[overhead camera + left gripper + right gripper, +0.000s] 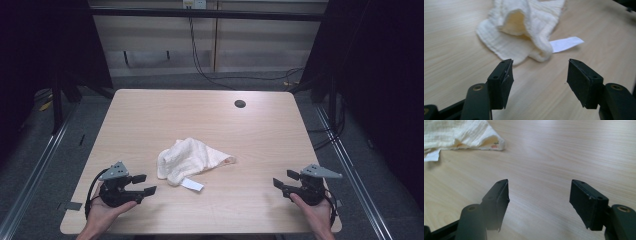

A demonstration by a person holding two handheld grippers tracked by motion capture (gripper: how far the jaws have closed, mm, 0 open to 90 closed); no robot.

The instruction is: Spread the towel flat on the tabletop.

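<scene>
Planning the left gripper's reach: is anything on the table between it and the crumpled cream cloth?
Nothing visible: bare wooden table lies between the open left gripper and the crumpled cream cloth; its white label lies alongside.

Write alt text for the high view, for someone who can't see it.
A crumpled cream cloth with a white tag lies on a wooden table. The left gripper and right gripper sit open either side of it.

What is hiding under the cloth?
A white tag sticks out from under the crumpled cloth, flat on the table. The cloth covers the tag's other end and anything else beneath it.
</scene>
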